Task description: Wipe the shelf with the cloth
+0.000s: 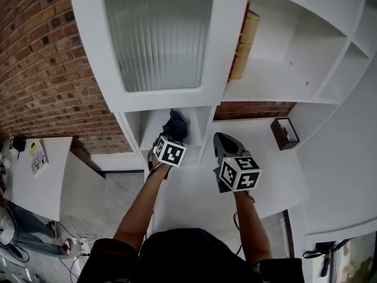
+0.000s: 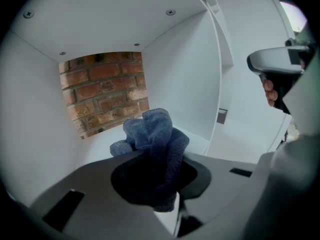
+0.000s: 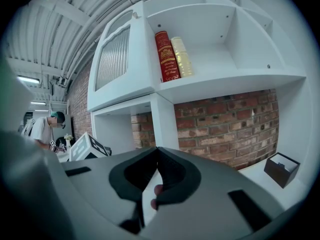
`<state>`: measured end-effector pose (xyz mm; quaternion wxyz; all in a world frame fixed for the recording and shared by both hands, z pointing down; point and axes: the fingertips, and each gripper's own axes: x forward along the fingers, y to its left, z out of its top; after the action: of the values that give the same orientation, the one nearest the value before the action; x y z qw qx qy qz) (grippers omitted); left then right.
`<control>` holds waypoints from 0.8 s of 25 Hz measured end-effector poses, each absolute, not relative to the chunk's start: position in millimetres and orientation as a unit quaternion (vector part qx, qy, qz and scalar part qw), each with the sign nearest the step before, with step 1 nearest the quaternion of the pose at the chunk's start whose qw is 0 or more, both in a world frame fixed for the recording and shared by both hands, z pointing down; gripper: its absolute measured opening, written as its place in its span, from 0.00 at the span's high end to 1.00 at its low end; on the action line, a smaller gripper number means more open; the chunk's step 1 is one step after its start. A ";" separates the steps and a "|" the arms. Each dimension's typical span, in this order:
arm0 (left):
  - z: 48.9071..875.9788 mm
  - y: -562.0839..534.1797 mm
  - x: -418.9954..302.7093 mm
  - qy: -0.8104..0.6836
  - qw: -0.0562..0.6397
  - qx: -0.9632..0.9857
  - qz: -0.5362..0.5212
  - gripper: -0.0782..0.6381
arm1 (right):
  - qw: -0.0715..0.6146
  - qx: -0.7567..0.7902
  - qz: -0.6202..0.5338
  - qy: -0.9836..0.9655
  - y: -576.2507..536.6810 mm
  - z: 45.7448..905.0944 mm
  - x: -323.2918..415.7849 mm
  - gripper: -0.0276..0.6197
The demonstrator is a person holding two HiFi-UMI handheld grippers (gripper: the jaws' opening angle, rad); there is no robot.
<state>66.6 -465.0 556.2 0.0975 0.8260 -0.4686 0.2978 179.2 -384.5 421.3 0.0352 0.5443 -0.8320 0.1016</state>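
A red book (image 3: 166, 56) and a gold book (image 3: 182, 57) stand side by side, above a dark box (image 3: 281, 169).

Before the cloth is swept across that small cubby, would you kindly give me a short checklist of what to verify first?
1. Grip on the cloth: the left gripper is shut on it, ok.
2. The cloth is inside the cubby: ok.
3. The cloth presses on the cubby floor: cannot tell.
4. Nothing else shows in the cubby: ok.
5. The right gripper is shut, empty and outside the cubby: ok.
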 end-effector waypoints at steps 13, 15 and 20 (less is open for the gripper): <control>555.7 -469.6 111.1 -0.416 0.092 0.852 0.305 0.79 | 0.037 0.572 0.106 -0.813 -377.3 425.8 203.0 0.93; 555.7 -470.4 116.1 -0.408 0.089 0.855 0.307 0.79 | 0.039 0.575 0.106 -0.810 -376.2 427.0 204.5 0.93; 553.3 -470.2 129.7 -0.392 0.083 0.863 0.307 0.79 | 0.047 0.583 0.107 -0.804 -373.4 429.5 210.9 0.93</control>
<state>129.7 -470.2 553.3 0.0831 0.8631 -0.3923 0.3071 210.9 -373.4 429.5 0.0466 0.5832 -0.8039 0.1074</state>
